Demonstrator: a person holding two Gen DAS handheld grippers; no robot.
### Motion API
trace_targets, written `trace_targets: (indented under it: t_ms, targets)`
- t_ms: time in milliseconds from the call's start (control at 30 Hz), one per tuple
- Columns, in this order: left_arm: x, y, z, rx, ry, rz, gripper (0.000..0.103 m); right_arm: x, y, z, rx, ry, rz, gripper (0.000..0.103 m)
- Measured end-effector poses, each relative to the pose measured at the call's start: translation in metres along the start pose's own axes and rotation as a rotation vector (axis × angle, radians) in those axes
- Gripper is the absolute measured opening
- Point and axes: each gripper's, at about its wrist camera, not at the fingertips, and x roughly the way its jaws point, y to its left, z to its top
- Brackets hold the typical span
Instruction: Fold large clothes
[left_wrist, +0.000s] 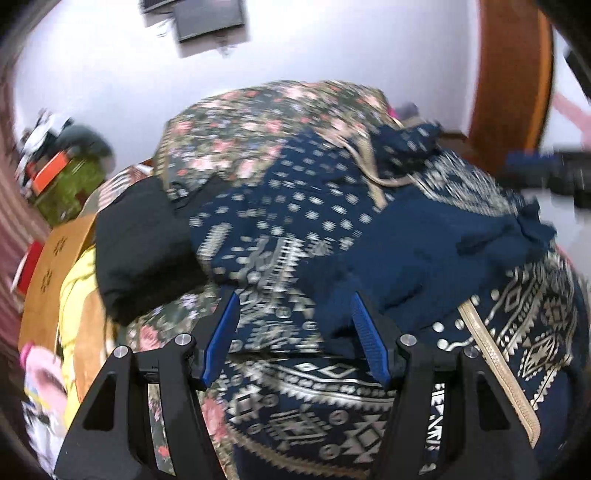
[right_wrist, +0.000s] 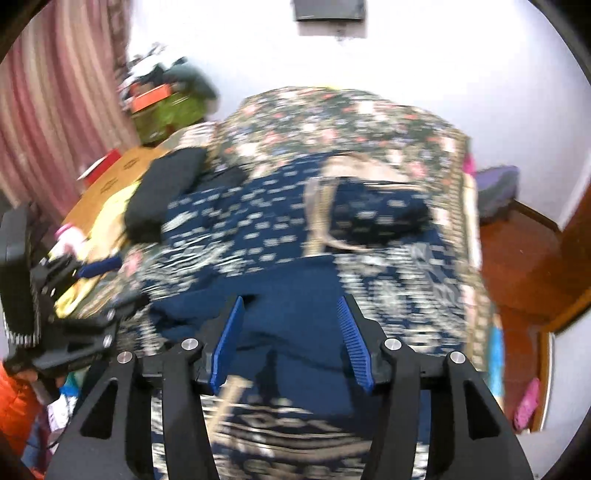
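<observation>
A large navy garment (left_wrist: 332, 236) with white and gold geometric print and gold trim lies crumpled on a floral bedspread (left_wrist: 240, 122). It also shows in the right wrist view (right_wrist: 295, 229), blurred. My left gripper (left_wrist: 293, 301) is open and empty just above the garment's near part. My right gripper (right_wrist: 291, 304) is open and empty over a plain navy fold. The left gripper also shows at the left edge of the right wrist view (right_wrist: 107, 291), low over the bed's left side.
A black folded cloth (left_wrist: 140, 243) lies at the bed's left. Beyond it are a yellow cloth (left_wrist: 77, 288), a brown cardboard box (left_wrist: 48, 273) and a green bag (left_wrist: 70, 184). A wooden door (left_wrist: 509, 74) stands at the right. Pink curtains (right_wrist: 55, 110) hang at the left.
</observation>
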Motion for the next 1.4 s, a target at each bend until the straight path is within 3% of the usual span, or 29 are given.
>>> trace_targets:
  t_ms: [133,300,367,433,500,700,800,900,1000,1167,1233,1400]
  targets:
    - [0.024,-0.024,-0.005,0.075,0.067,-0.026,0.062,0.004,-0.038,-0.003,0.063,0.004,-0.093,0.049]
    - [0.053,-0.036,-0.002,0.077,0.116,-0.024,0.061,0.011,-0.069,-0.015,0.139,0.036,-0.09,0.049]
    - [0.061,-0.037,0.004,0.063,0.111,-0.025,0.052,0.014,-0.074,-0.018,0.152,0.047,-0.088,0.049]
    - [0.065,-0.034,0.01,0.04,0.11,-0.041,0.026,0.019,-0.077,-0.021,0.155,0.055,-0.088,0.049]
    - [0.064,-0.026,0.02,-0.007,0.089,-0.055,0.016,0.025,-0.079,-0.023,0.152,0.064,-0.096,0.049]
    - [0.022,0.018,0.045,-0.14,-0.088,-0.004,0.011,0.033,-0.088,-0.026,0.178,0.078,-0.09,0.049]
    - [0.002,0.044,0.048,-0.195,-0.145,0.016,0.011,0.036,-0.087,-0.028,0.178,0.09,-0.089,0.049]
    - [-0.001,0.066,0.041,-0.239,-0.142,0.022,0.012,0.041,-0.083,-0.034,0.172,0.113,-0.071,0.049]
    - [0.014,0.079,0.024,-0.269,-0.072,0.032,0.017,0.045,-0.076,-0.039,0.148,0.127,-0.087,0.049]
    - [0.056,0.085,-0.022,-0.3,0.118,0.048,0.026,0.044,-0.069,-0.041,0.1,0.121,-0.126,0.05]
    - [0.067,0.088,-0.037,-0.316,0.172,0.041,0.039,0.043,-0.07,-0.041,0.109,0.122,-0.119,0.051]
    - [0.065,0.09,-0.049,-0.299,0.192,0.062,0.055,0.041,-0.073,-0.041,0.142,0.131,-0.093,0.051]
